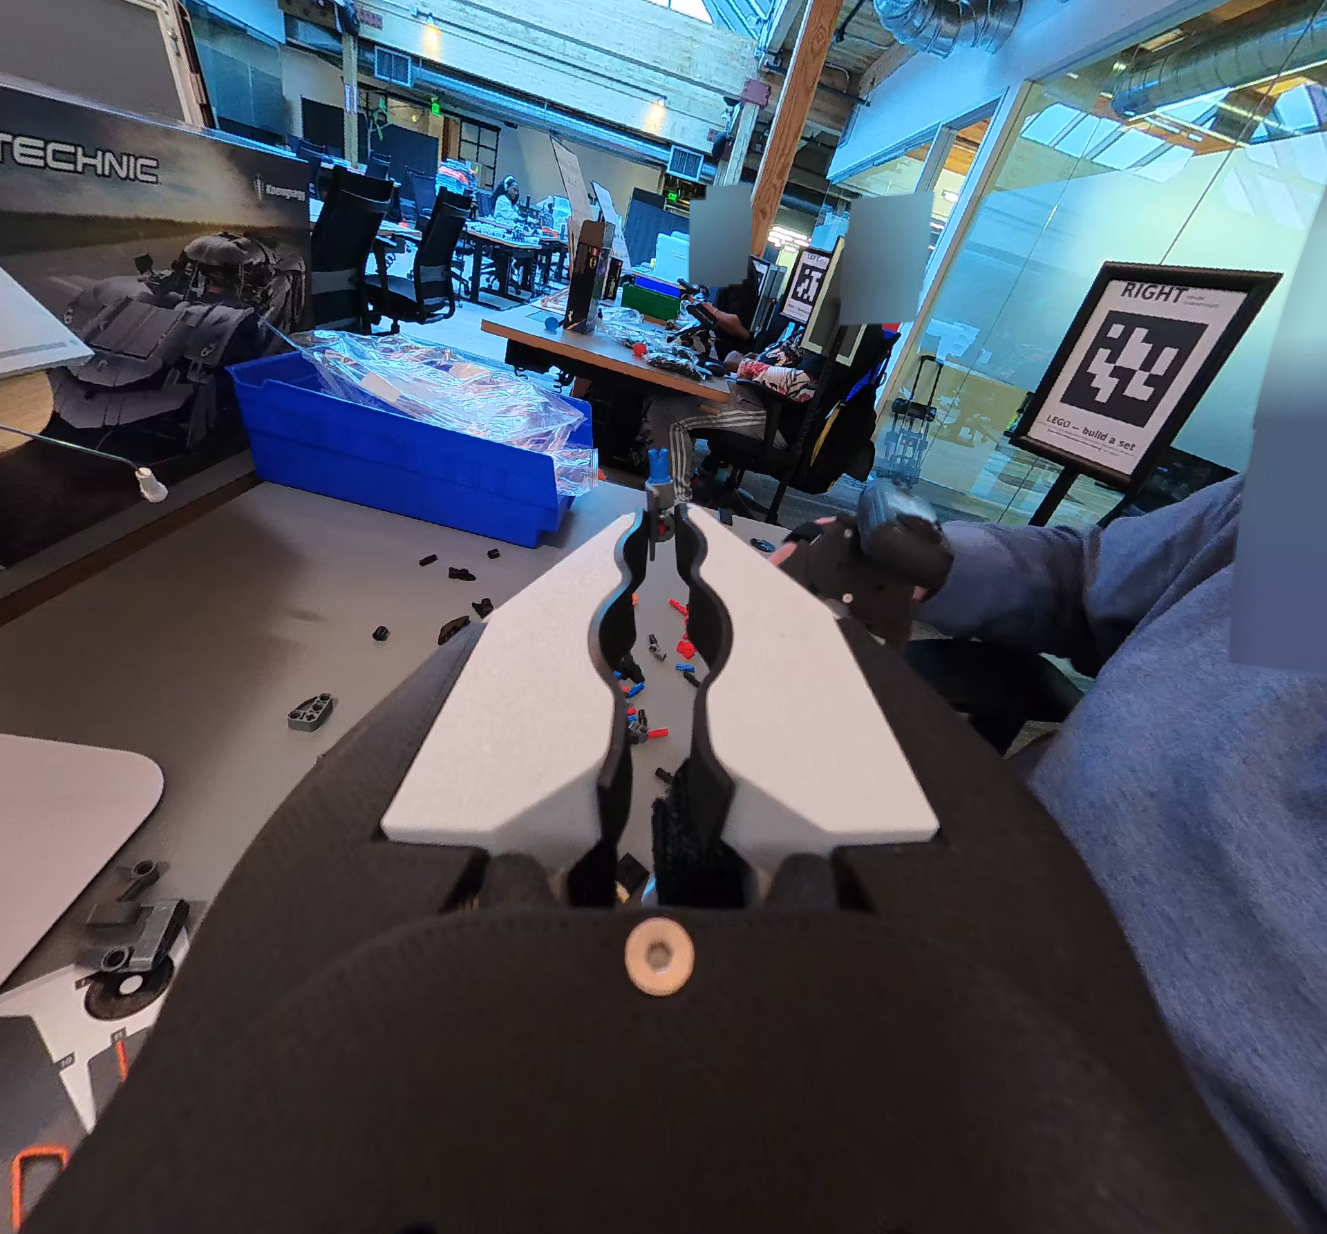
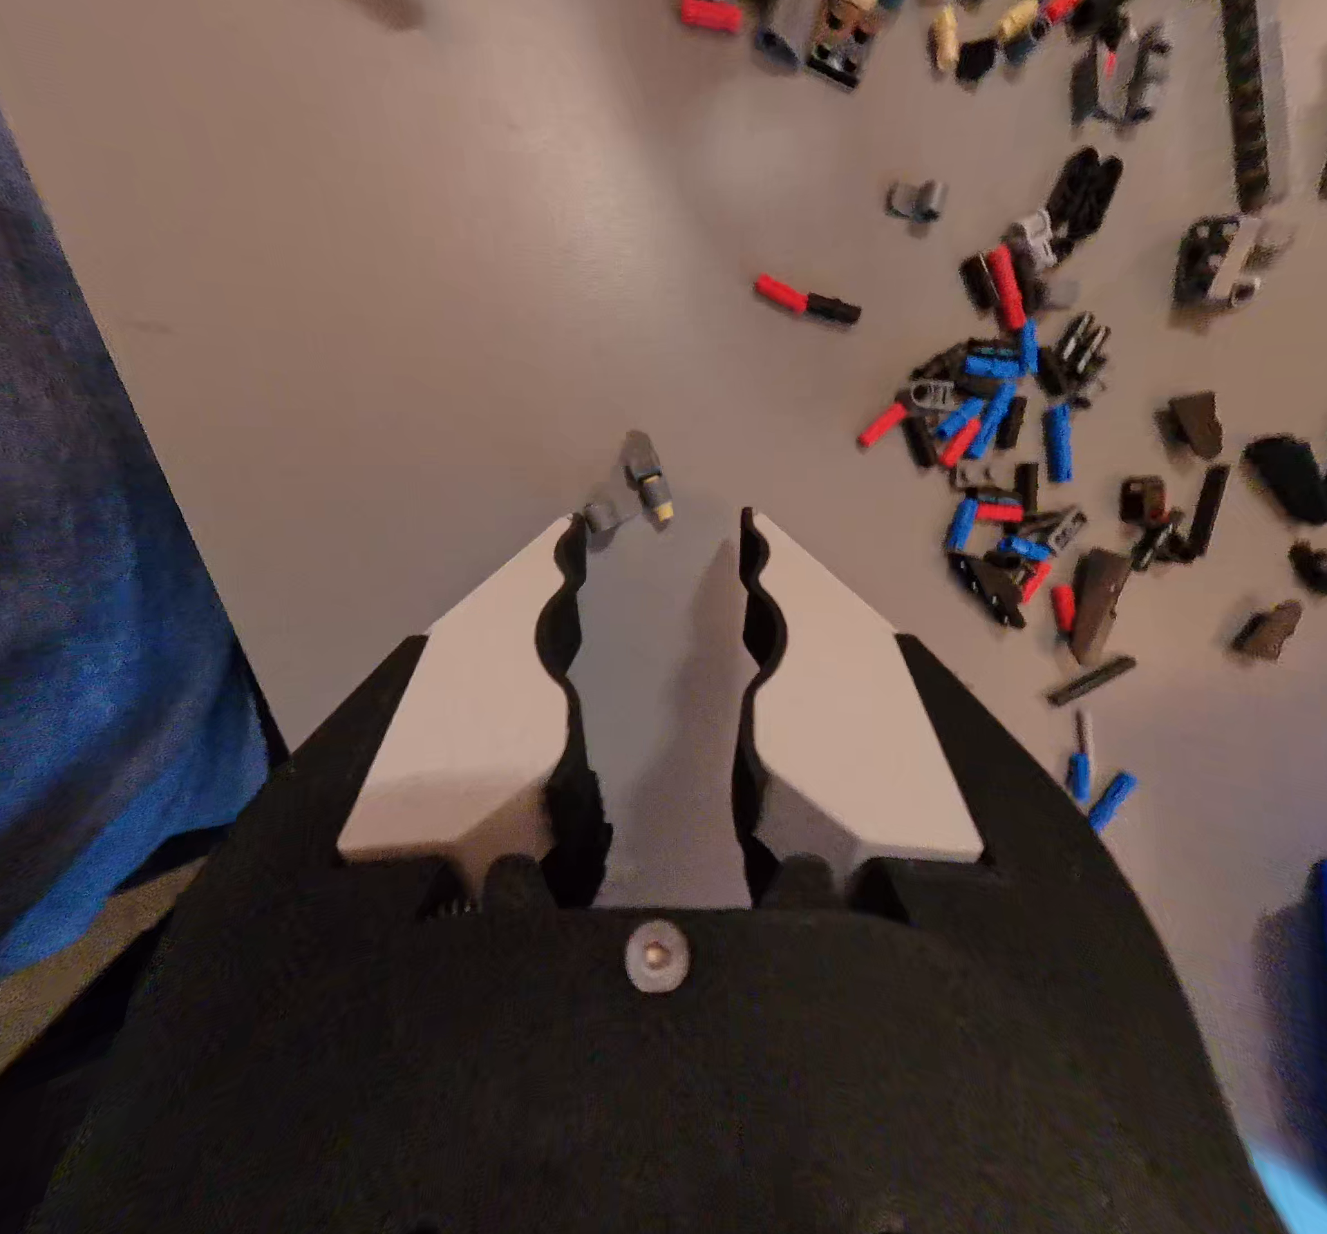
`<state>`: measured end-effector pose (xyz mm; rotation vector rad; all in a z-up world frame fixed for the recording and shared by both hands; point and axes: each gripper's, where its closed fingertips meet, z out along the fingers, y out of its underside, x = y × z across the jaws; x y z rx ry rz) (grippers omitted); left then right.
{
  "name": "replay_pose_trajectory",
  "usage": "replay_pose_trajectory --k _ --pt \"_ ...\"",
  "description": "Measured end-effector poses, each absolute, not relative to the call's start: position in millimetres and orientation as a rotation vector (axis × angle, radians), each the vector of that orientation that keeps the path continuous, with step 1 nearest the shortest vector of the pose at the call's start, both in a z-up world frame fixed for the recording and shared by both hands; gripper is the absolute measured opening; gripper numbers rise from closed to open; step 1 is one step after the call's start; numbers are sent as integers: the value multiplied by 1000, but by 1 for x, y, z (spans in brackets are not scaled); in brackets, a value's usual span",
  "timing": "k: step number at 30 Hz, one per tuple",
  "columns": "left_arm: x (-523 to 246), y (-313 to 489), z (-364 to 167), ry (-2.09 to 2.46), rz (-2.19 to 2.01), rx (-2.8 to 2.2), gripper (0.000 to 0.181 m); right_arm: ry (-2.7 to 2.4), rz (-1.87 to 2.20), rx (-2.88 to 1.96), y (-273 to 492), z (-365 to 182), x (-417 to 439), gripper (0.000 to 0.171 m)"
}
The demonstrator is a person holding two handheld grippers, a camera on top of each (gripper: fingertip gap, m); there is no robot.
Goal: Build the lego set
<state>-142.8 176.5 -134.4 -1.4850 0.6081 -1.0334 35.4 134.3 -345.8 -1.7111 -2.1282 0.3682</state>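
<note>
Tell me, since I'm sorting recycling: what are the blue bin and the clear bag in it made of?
The blue bin looks like rigid moulded plastic: smooth, evenly coloured walls. The clear bag seems thin plastic film: see-through, crinkled, glinting.

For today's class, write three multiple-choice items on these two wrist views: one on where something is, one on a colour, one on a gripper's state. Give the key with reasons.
1. Where is the crumpled clear plastic bag?
A. In the blue bin
B. Under the framed sign
C. Between the right gripper's fingers

2. What colour is the pin on top of the small grey assembly at the left gripper's tips?
A. Yellow
B. Blue
C. Green

3. How does the right gripper stand?
A. Shut on a red pin
B. Shut on nothing
C. Open, holding nothing

Key: 1 A, the bag spills over the blue bin. 2 B, a blue pin tops the piece pinched by the left gripper. 3 C, bare table shows between its spread fingers; a small grey piece lies just beyond its left fingertip.
</note>
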Motion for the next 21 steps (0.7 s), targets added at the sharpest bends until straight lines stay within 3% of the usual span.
replay_pose_trajectory --k 10,15,21 --pt "-142 180 -139 604 -1046 -1499 5 -1754 581 -2034 118 -349 32 22" --pt "-139 178 -138 619 -1038 -1498 5 -1835 505 -1968 127 -354 30 8" --pt "-141 176 -136 621 -1041 -1495 5 -1990 412 -1780 137 -353 26 8"
